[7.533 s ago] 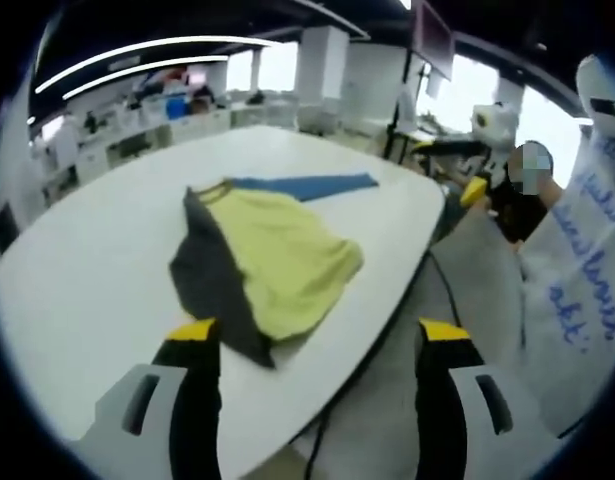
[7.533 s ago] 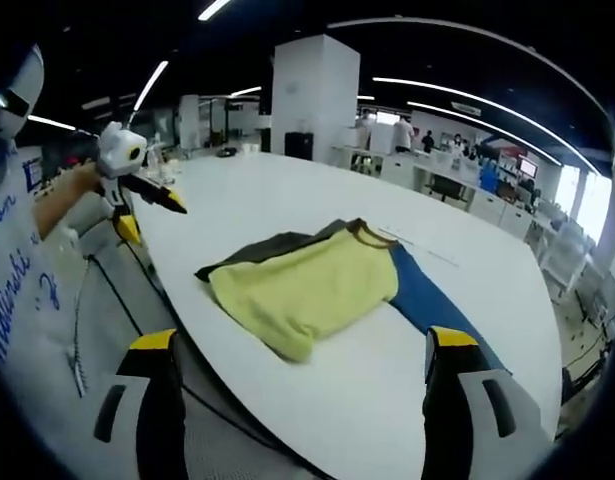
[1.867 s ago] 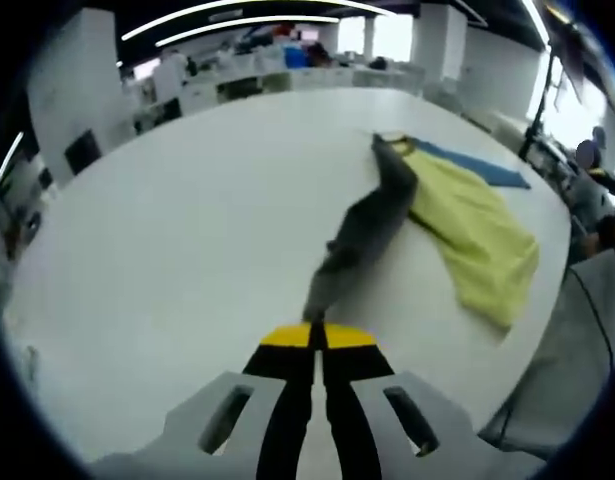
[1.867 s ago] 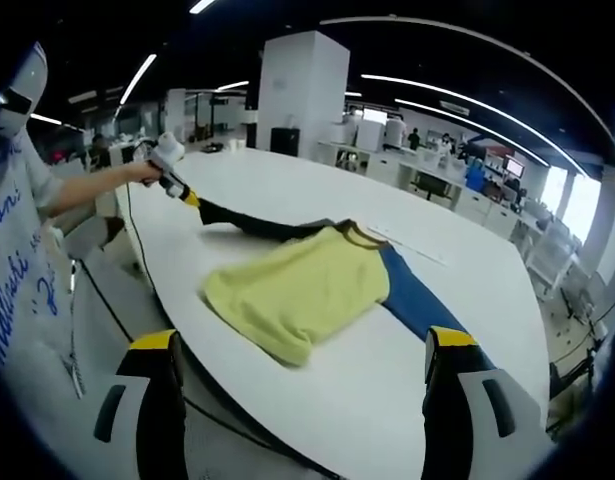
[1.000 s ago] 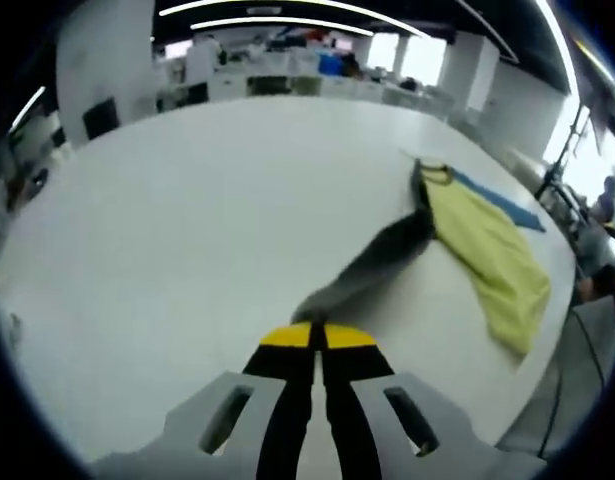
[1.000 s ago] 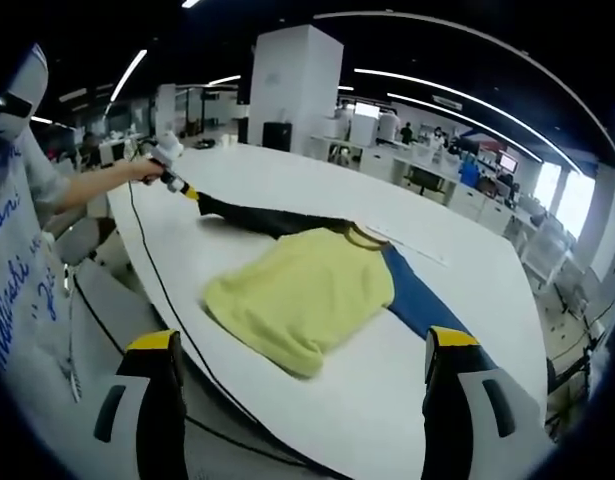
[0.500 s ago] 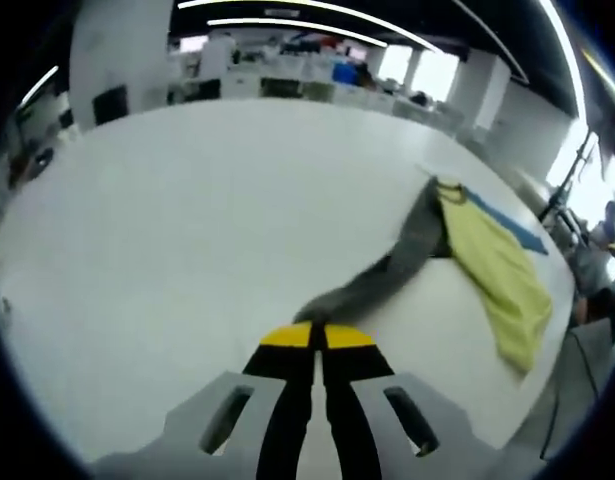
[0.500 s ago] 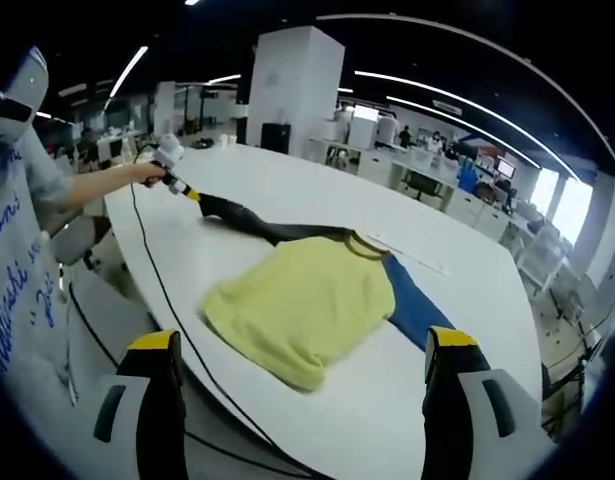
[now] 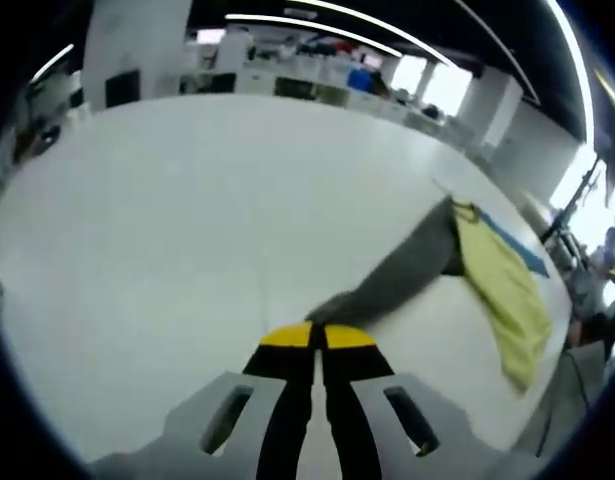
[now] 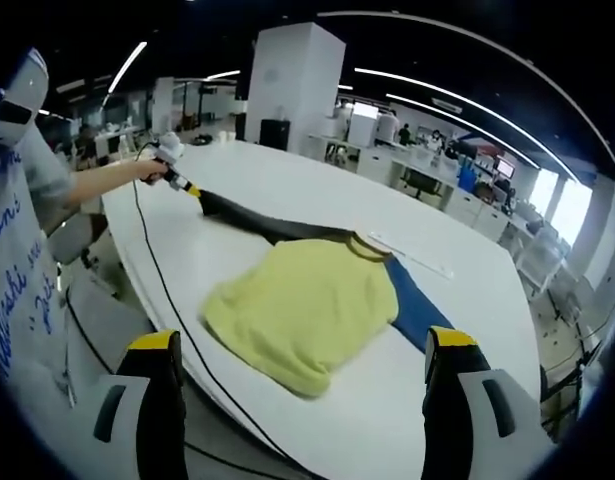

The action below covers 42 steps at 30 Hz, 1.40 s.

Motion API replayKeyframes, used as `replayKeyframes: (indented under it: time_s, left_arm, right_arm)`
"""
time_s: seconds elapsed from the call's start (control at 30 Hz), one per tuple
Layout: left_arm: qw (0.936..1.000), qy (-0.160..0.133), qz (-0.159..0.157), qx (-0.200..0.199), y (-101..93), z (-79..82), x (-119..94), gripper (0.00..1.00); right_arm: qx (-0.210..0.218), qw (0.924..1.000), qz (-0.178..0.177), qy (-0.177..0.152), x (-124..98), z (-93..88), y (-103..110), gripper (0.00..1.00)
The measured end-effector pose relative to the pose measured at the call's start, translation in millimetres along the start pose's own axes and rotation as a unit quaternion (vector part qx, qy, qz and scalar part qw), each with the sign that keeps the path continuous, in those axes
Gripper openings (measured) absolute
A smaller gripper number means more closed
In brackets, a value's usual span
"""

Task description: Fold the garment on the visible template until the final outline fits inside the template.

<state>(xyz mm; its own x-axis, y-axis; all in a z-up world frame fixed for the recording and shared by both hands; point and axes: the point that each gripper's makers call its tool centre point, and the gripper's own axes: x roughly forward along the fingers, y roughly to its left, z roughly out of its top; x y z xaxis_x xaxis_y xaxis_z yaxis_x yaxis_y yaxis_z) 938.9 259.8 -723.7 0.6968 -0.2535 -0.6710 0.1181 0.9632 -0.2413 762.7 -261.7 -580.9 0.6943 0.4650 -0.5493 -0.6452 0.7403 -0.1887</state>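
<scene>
Garment [image 10: 307, 300] flat on table [image 10: 467, 300] | left claw [image 9: 314, 338] pinching grey sleeve [image 9: 397, 275] | right claw [image 10: 297, 345] agape

Black cable [image 10: 177, 320] along white table [image 10: 307, 195] edge; white pillar [image 10: 292, 85] behind.

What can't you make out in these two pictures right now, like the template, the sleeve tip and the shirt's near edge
- Template: no outline can be told apart on the white table in either view.
- Dark sleeve tip: left gripper view, hidden between the shut jaws of the left gripper.
- Blue sleeve: right gripper view, its far end runs behind the right gripper's own jaw.
- Yellow shirt body: left gripper view, blurred, folds unreadable.
</scene>
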Motion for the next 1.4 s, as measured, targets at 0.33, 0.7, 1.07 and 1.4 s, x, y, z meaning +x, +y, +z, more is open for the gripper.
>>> replayKeyframes:
  time_s: [0.33,0.7,1.07,1.4]
  left_arm:
    - [0.9994,0.011,0.015,-0.027,18.4,-4.2,15.5,0.0]
    - [0.9986,0.038,0.031,-0.018,23.0,-19.1,28.6,0.0]
    - [0.9973,0.056,0.046,0.005,28.3,-32.5,31.2,0.01]
    - [0.9963,0.032,0.068,0.042,28.6,-18.7,13.3,0.07]
  right_arm:
    - [0.006,1.0,0.001,0.005,5.5,-0.5,1.1,1.0]
    - [0.012,0.9999,-0.001,0.008,5.0,-4.3,0.3,1.0]
    - [0.01,0.9999,0.003,0.007,7.9,-1.7,2.4,1.0]
    - [0.005,0.9999,0.009,0.007,9.8,0.4,4.1,1.0]
